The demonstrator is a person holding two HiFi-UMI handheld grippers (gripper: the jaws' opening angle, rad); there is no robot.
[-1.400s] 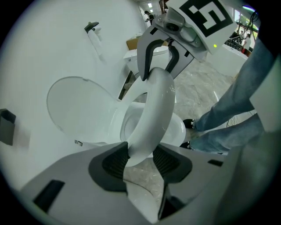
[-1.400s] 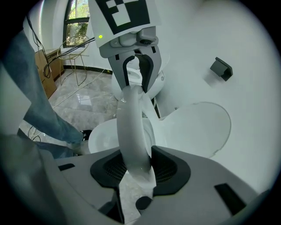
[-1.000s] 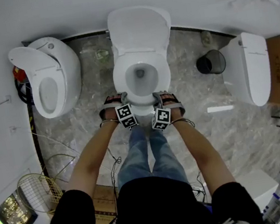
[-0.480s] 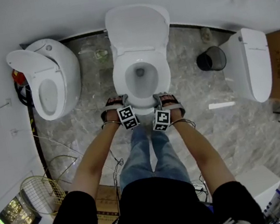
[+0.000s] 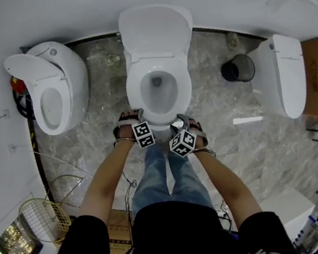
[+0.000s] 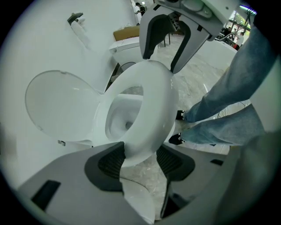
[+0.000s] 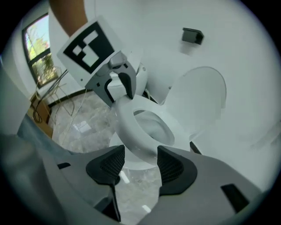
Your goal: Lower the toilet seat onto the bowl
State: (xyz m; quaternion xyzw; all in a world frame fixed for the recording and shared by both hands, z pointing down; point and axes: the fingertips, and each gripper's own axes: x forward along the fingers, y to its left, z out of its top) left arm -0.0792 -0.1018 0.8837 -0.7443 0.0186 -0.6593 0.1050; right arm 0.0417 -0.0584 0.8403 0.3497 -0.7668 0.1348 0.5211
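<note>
Here the toilet seat [image 5: 134, 94] lies flat on the bowl [image 5: 159, 88], with the lid [image 5: 156, 31] raised at 12 o'clock. The left tongs [image 5: 139, 113] and right tongs [image 5: 177, 120] sit side by side at its 6 o'clock front edge. Both pairs of jaws are opening with the rim between them, the right pads standing off it on either side. Open floor [image 5: 213, 91] separates the bowl from a second toilet [image 5: 51, 86] at 9 o'clock and a black bin [image 5: 238, 70] at 3 o'clock.
</note>
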